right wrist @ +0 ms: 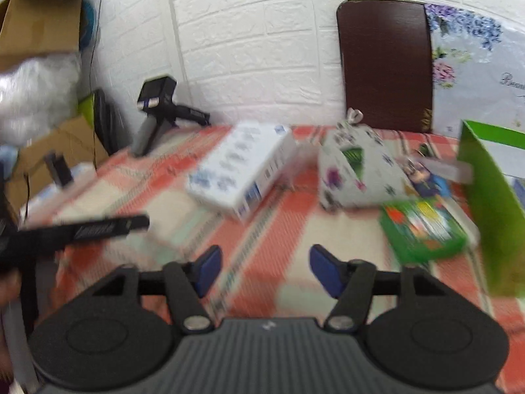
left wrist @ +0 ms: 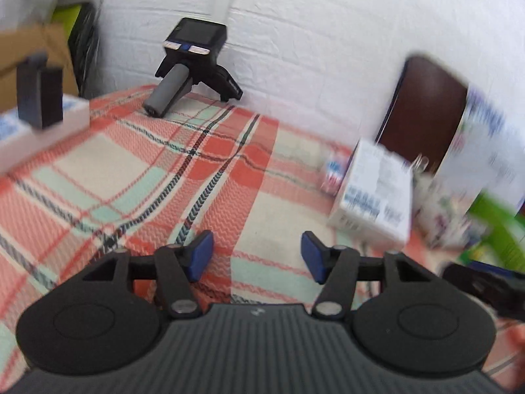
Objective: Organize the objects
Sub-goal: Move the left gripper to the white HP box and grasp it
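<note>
White embossed brick-pattern wall (right wrist: 262, 49) across the upper frame; dark brown wooden chair back (right wrist: 385, 62) at upper right; red, cream and mint plaid tablecloth (left wrist: 131, 170) filling the lower half.

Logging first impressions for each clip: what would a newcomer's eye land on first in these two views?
The red, cream and mint plaid tablecloth fills both views. On it, the white box with blue print lies mid-table, with a patterned white carton and a flat green box to its right in the right wrist view. At the far left corner a black device on a small tripod stands by the white brick wall.
</note>
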The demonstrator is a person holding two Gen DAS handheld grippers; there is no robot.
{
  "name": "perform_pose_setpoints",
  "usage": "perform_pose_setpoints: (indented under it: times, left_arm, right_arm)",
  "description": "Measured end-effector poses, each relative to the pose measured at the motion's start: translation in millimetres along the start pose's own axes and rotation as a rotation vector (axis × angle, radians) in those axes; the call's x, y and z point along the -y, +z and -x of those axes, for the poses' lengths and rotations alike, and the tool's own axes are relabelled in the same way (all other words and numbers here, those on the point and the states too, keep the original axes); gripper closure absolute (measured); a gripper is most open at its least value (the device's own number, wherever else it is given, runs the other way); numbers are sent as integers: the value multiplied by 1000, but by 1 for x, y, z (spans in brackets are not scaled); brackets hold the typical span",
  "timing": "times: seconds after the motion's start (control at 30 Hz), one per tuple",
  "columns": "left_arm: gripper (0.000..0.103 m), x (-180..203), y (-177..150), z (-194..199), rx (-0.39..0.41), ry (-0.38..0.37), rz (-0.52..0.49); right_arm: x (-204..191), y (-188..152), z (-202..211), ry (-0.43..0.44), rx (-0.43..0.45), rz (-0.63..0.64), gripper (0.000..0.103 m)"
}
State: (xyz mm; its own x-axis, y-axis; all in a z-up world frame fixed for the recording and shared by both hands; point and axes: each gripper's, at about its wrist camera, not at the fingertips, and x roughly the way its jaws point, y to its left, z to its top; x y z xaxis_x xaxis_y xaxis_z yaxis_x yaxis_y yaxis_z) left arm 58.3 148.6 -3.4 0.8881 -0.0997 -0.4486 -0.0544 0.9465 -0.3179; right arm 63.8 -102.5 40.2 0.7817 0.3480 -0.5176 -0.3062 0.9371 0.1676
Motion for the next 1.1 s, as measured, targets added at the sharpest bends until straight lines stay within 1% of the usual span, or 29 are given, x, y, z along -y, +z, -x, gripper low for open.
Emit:
perform_pose_setpoints:
  times: [0.03,0.1,0.17,0.2,0.27,0.3,0.33,0.37,0.43,0.5,0.63,0.7,0.77,0.8,0.83,0.87,0.9,0.93,1.03,1.1]
  left_arm:
    - [38,-5,0,0,8,-17,36]
    - [37,-6,1,-5,13,-30,68]
    - [35,0,0,-7,19,-31,58]
    - [34,2,0,-7,23,-29,49]
    - [34,1,-2,-6,28,-29,49]
    - [34,-1,-1,-7,28,-33,56]
    - [34,-2,-1,-8,27,-36,62]
    - [34,-3,-1,-8,27,-39,66]
    - [33,-3,-1,-7,28,-39,65]
    - [33,-4,-2,-6,28,-34,62]
    - [33,-2,-1,-7,22,-25,42]
    - [32,1,-1,-7,17,-14,24]
    - [31,5,-1,-8,12,-2,-1]
    - [30,7,-2,-8,9,2,-13]
    - [28,9,-2,-8,6,6,-24]
    - [28,10,-2,-9,4,13,-36]
    - [28,12,-2,-9,1,21,-48]
    - [28,14,-3,-9,-1,29,-61]
    - [27,19,-5,-10,-8,54,-94]
    - [25,22,-5,-10,-14,65,-116]
  right_arm:
    - [-8,9,-9,-13,30,-1,14]
    - [-23,23,-28,-27,64,-2,4]
    - [-37,34,-51,-40,69,-17,0]
    - [-44,38,-63,-56,56,-15,0]
    - [-57,41,-89,-135,10,20,0]
    - [-60,40,-100,-174,-18,41,7]
    - [-60,37,-106,-175,-35,47,7]
    - [-57,34,-106,-159,-28,34,9]
    - [-53,30,-98,-151,-32,30,14]
    - [-48,26,-84,-121,-47,33,21]
    - [-36,9,-46,-48,-110,42,22]
    - [-30,-6,-23,9,-150,61,22]
    - [-27,-20,4,76,-172,112,21]
    - [-25,-26,17,94,-176,142,21]
    - [-25,-31,28,92,-172,166,21]
    - [-23,-36,40,69,-155,179,19]
    - [-20,-42,50,36,-138,178,13]
    - [-16,-47,59,19,-132,170,13]
    - [-4,-64,75,22,-139,119,13]
    - [0,-73,79,14,-149,115,13]
